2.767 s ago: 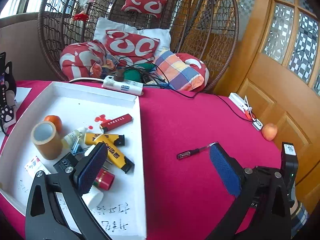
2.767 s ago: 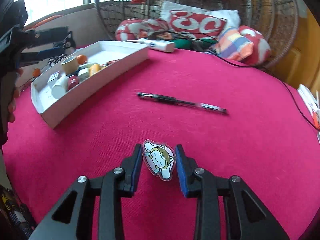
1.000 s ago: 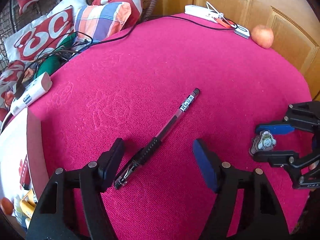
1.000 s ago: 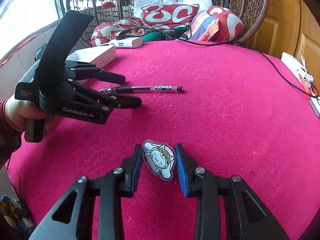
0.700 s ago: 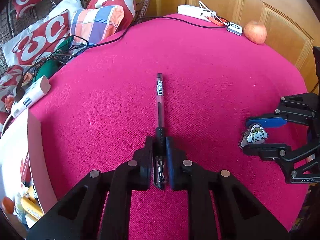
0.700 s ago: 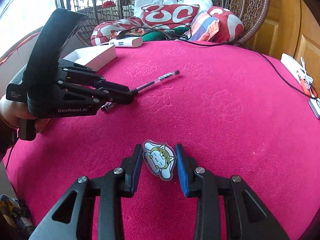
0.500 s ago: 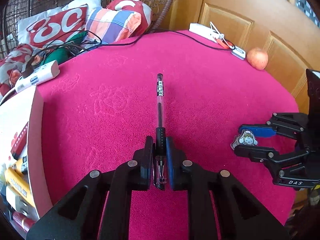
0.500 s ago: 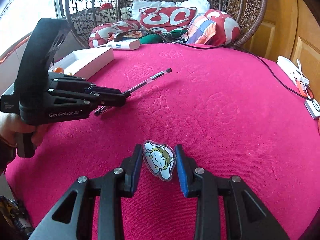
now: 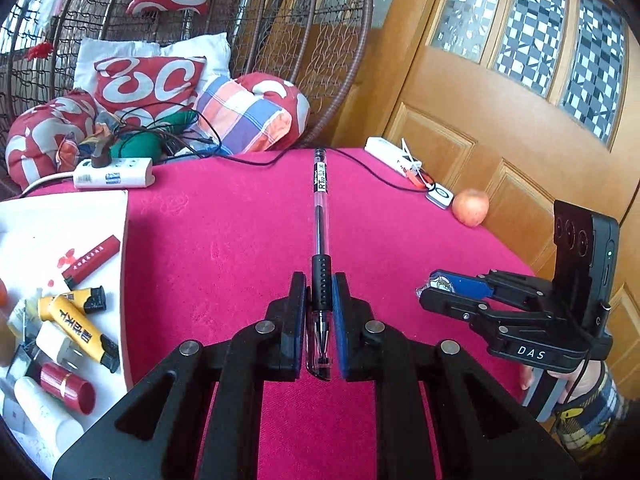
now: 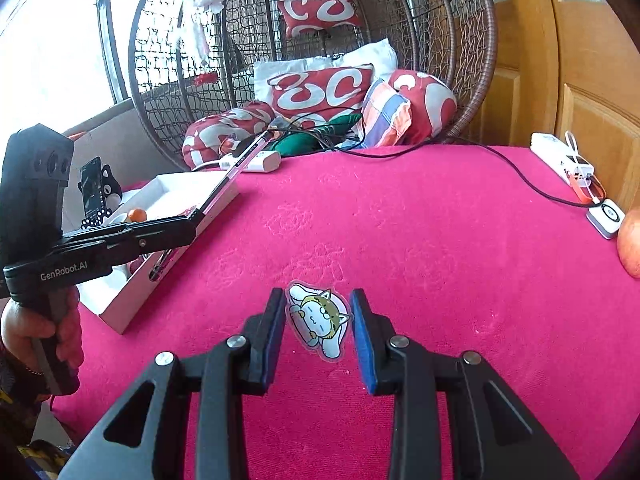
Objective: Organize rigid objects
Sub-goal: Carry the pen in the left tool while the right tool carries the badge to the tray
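Clamping the pen (image 9: 321,264) by its ribbed black grip, the left gripper (image 9: 320,312) now has its jaws drawn in tight on the barrel, where a second ago they stood wide on either side of the pen as it lay flat on the red tablecloth (image 9: 224,240). The pen has since come up off the cloth: in the left wrist view it runs straight up the middle of the frame, its far end reaching toward the cushions, and in the right wrist view it slants through the air at the left of the frame, over the near wall of the white tray (image 10: 132,304). That tray has also come back into sight along the left edge of the left wrist view, with tubes, a red stick and other small things lying in it.

At the lower centre of the right wrist view, the right gripper (image 10: 318,328) holds the cat sticker (image 10: 318,318) between jaws set narrow, just as it did before. Seen from the left wrist view, it sits at the right of the frame, well apart from the pen.

So both loose items are picked up, and the pick-up step looks finished. Carrying them across and setting them down in the tray appears to be what remains.
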